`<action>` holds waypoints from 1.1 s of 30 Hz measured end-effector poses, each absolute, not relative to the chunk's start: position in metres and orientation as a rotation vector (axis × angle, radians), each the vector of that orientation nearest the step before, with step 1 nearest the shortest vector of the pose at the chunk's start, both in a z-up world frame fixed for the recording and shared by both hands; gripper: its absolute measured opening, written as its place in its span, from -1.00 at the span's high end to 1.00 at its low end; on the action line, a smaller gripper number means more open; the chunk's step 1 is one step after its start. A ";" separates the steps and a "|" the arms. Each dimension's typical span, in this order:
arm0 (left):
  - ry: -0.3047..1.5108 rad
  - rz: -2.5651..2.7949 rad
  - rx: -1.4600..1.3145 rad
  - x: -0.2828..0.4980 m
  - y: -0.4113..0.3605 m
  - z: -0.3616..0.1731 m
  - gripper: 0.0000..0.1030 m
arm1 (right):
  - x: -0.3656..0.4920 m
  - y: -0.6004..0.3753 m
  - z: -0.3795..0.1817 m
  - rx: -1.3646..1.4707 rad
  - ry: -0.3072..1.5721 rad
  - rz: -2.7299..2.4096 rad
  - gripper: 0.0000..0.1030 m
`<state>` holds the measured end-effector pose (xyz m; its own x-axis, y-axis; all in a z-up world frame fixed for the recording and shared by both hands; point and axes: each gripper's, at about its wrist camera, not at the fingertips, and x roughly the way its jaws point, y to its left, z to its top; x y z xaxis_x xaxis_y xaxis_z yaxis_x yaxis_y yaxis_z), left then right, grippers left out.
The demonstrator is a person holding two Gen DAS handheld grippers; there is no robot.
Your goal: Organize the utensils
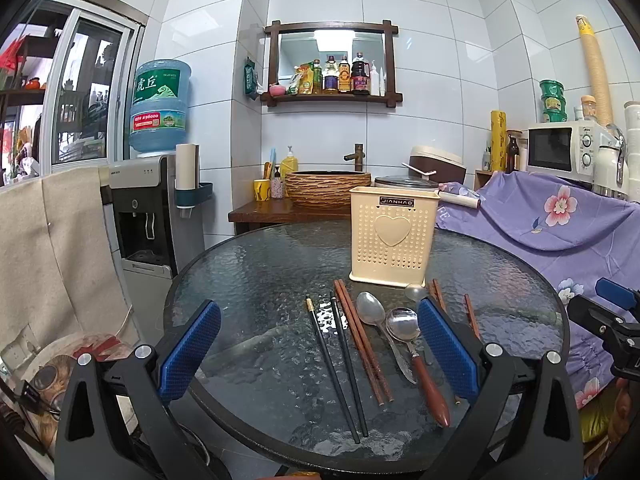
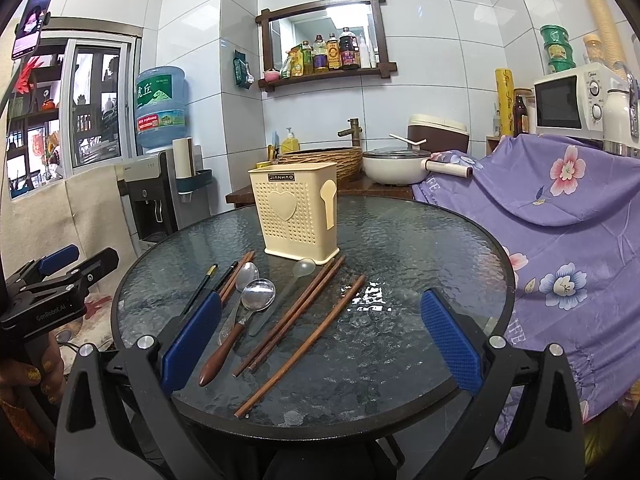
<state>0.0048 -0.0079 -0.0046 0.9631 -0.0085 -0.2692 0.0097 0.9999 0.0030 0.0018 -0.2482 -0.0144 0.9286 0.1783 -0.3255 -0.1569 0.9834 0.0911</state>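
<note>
A cream perforated utensil holder (image 1: 392, 240) (image 2: 296, 216) stands upright on a round glass table (image 1: 260, 272) (image 2: 420, 240). In front of it lie two black chopsticks (image 1: 336, 364) (image 2: 200, 288), brown wooden chopsticks (image 1: 362, 344) (image 2: 296, 316), a metal spoon (image 1: 372, 312) (image 2: 247, 272), a wooden-handled spoon (image 1: 404, 324) (image 2: 260, 294) and a translucent spoon (image 1: 416, 291) (image 2: 304, 268). My left gripper (image 1: 320, 350) hovers open over the near edge, above the chopsticks and spoons. My right gripper (image 2: 320, 340) is open too, over bare glass to the right of them. Neither holds anything.
A purple floral cloth (image 1: 540, 220) (image 2: 560, 216) drapes furniture right of the table. A water dispenser (image 1: 140, 208) stands at the left. Behind the table are a woven basin (image 1: 328, 188), a white pot (image 2: 396, 168) and a microwave (image 2: 568, 100). A phone (image 2: 34, 20) hangs top left.
</note>
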 end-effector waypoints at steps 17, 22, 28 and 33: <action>0.272 -0.009 0.010 0.006 -0.009 -0.005 -0.89 | 0.001 -0.246 -0.013 0.076 0.340 0.181 -0.91; 0.272 -0.009 0.010 0.006 -0.008 -0.005 -0.89 | 0.001 -0.245 -0.013 0.075 0.343 0.181 -0.91; 0.273 -0.010 0.014 0.006 -0.008 -0.005 -0.89 | 0.003 -0.246 -0.012 0.077 0.347 0.179 -0.91; 0.270 -0.007 0.015 0.006 -0.009 -0.005 -0.89 | 0.004 -0.247 -0.013 0.077 0.350 0.180 -0.91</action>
<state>0.0063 -0.0095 -0.0047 0.9636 -0.0048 -0.2672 0.0089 0.9999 0.0142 0.0038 -0.2466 -0.0128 0.9235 0.1882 -0.3341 -0.1618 0.9812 0.1056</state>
